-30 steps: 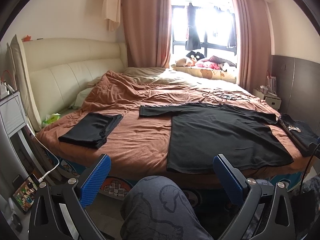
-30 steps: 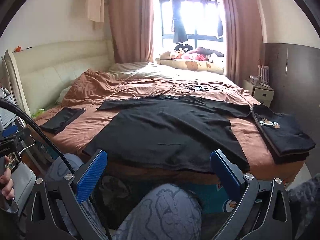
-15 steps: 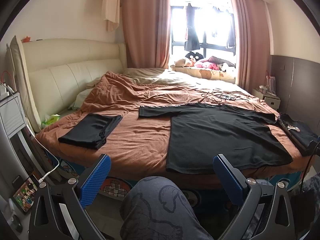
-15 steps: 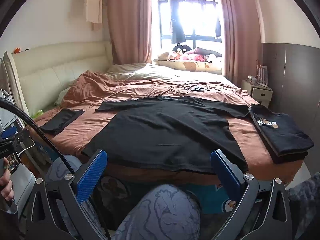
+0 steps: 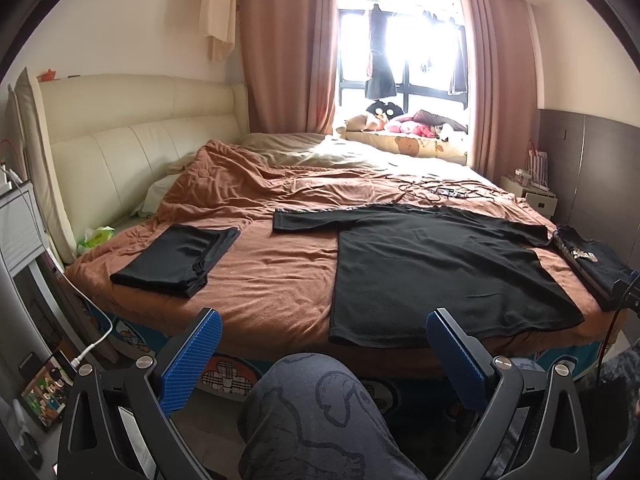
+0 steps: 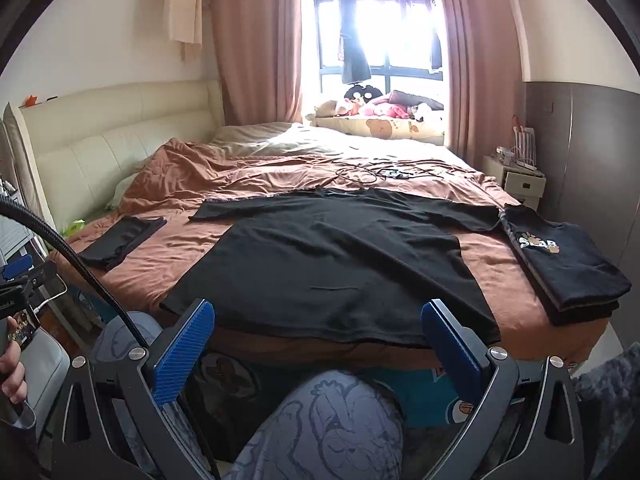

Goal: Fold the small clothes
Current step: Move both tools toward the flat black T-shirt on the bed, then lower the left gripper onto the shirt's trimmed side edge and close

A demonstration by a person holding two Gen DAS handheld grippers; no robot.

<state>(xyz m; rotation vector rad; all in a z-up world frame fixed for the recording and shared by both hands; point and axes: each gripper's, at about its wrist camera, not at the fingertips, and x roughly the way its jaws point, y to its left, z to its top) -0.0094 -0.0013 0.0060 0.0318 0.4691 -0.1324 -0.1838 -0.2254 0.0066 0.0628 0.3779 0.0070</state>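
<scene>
So far one folded black piece (image 5: 176,258) sits left, black shirt (image 6: 332,264) lies flat unfolded, left gripper (image 5: 320,350) and right gripper (image 6: 318,340) both spread wide, holding nothing.

The bed (image 5: 280,280) at mid-frame bore a spread black shirt (image 5: 432,272), folded clothes (image 5: 176,256) left, a folded stack (image 6: 568,264) right.
</scene>
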